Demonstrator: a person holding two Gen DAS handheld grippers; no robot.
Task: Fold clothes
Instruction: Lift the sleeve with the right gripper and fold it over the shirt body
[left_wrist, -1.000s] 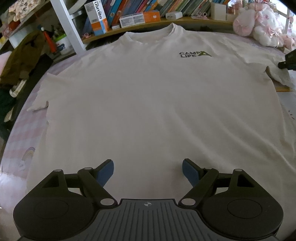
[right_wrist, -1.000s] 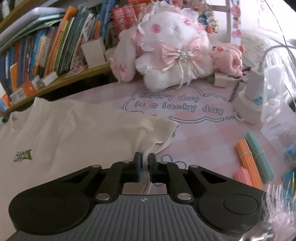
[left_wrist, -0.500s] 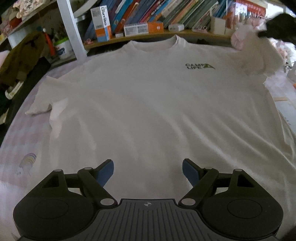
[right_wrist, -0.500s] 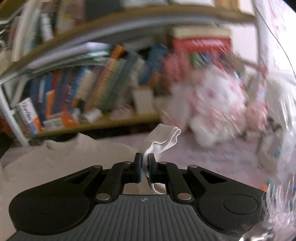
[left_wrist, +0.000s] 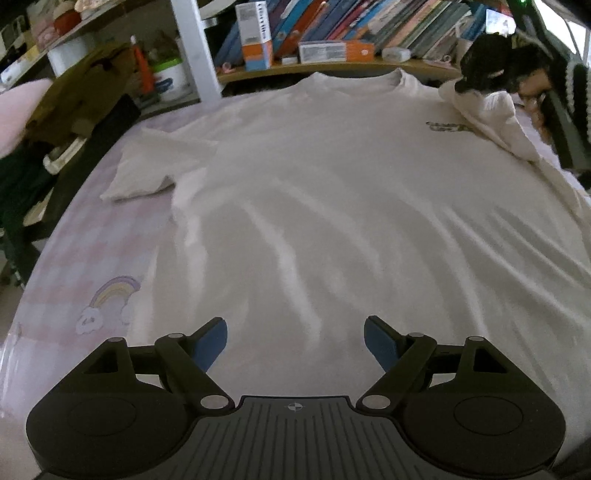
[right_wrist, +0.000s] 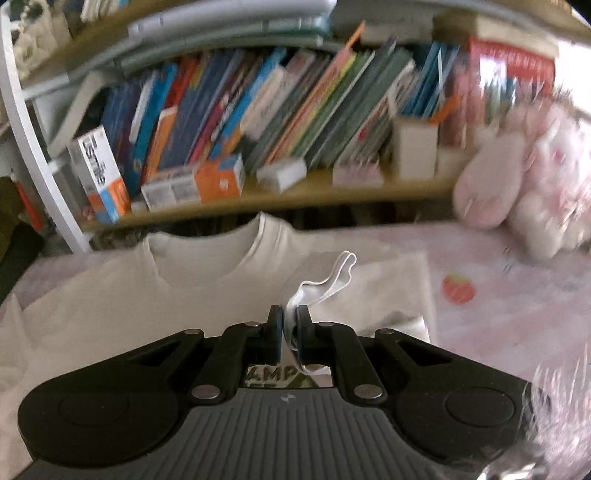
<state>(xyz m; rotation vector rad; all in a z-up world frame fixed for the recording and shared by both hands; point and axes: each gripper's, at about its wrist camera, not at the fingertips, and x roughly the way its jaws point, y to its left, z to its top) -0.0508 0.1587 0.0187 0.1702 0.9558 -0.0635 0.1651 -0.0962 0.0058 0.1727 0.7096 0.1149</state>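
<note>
A cream T-shirt (left_wrist: 332, 206) with a dark chest logo (left_wrist: 445, 126) lies face up on the pink checked cover. My left gripper (left_wrist: 295, 341) is open and empty, low over the shirt's lower part. My right gripper (right_wrist: 289, 325) is shut on the hem of the shirt's right sleeve (right_wrist: 325, 286) and holds it lifted over the chest, near the collar (right_wrist: 207, 254). In the left wrist view the right gripper (left_wrist: 480, 70) shows at top right with the folded-in sleeve (left_wrist: 491, 118) draped under it. The other sleeve (left_wrist: 147, 173) lies flat at the left.
A bookshelf (right_wrist: 280, 122) with several books and boxes runs along the far edge. Pink plush toys (right_wrist: 535, 184) sit at the right. Dark clothes and a brown garment (left_wrist: 74, 96) are piled at the left. A rainbow print (left_wrist: 110, 299) marks the cover (left_wrist: 85, 240).
My right gripper has lifted the sleeve off the cover and carried it left, over the shirt's chest. My left gripper has drifted slightly; it stays open.
</note>
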